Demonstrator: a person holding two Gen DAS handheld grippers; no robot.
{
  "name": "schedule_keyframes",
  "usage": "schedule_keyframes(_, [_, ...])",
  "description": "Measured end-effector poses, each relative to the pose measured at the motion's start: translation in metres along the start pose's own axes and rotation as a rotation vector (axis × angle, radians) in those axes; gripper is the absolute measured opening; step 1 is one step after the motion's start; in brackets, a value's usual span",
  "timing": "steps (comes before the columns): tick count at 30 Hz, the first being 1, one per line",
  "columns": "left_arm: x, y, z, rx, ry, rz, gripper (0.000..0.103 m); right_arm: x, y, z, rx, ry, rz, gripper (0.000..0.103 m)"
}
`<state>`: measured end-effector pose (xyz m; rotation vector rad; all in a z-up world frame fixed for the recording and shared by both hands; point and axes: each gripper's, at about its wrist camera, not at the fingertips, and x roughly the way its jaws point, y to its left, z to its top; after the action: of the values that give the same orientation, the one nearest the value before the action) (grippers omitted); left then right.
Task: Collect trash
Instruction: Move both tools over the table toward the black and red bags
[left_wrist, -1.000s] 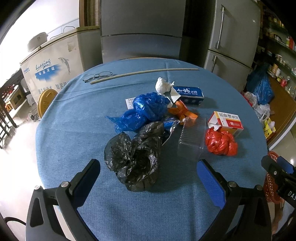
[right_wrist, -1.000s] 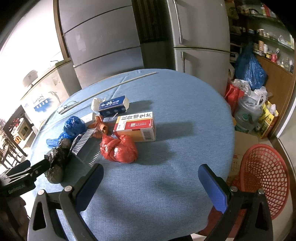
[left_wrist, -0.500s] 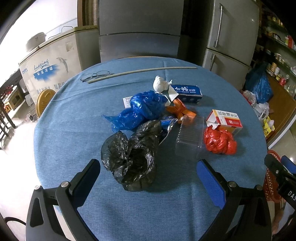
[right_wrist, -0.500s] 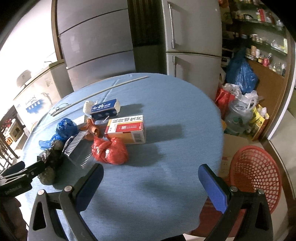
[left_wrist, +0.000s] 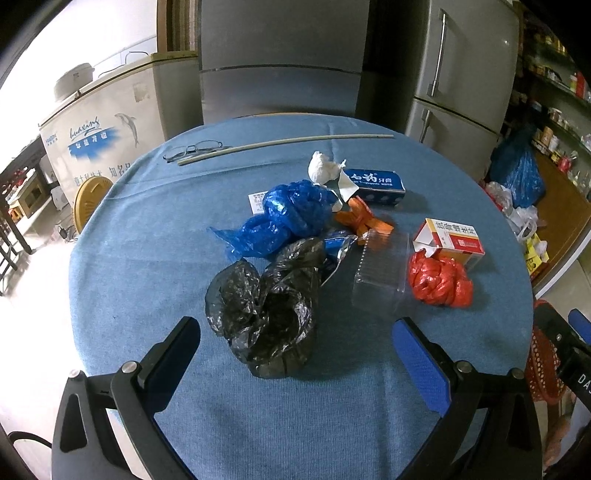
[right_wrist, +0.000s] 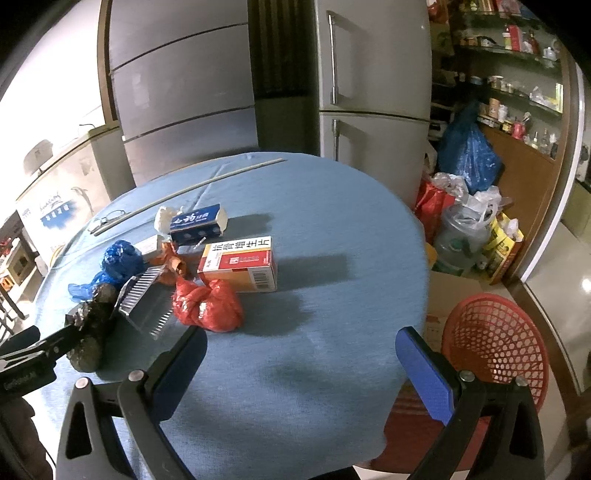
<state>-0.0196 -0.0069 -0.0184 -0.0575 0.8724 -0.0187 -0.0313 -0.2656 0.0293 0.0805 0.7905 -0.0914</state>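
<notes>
The white freezer (left_wrist: 99, 125) beside the bench (left_wrist: 155, 236) carries a cursive word that looks like "huaxing", a dolphin drawing and a blue band with Chinese characters. The blue box (left_wrist: 375, 183) and the red-and-white box (right_wrist: 240, 264) also have Chinese print, and the second one shows a barcode on its end.

On the bench lie one black bag (left_wrist: 266, 306), one blue bag (left_wrist: 284, 218), one red bag (right_wrist: 207, 306), one clear ribbed plastic tray (left_wrist: 380, 277), one orange wrapper (left_wrist: 360, 218), one white paper ball (left_wrist: 322, 168), two boxes, one pair of glasses (left_wrist: 192, 149) and one long thin stick (left_wrist: 284, 146).

The left tool (left_wrist: 295, 350) hangs above the near edge of the bench, wide open and empty, with the black bag between and just ahead of its fingers. The right tool (right_wrist: 301, 363) is also wide open and empty, over bare cloth, with the red bag near its left finger. One red mesh basket (right_wrist: 495, 339) stands on the floor to the right of the bench.
</notes>
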Motion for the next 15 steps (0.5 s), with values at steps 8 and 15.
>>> schedule_keyframes(8, [0.001, 0.001, -0.001, -0.002, 0.0, 0.005, 0.103, 0.001, 0.0, -0.001, -0.004, 0.008, 0.013, 0.103])
schedule_keyframes(15, [0.007, 0.008, -0.005, -0.011, 0.017, 0.013, 0.103, 0.018, 0.009, 0.004, -0.025, 0.052, 0.128, 0.103])
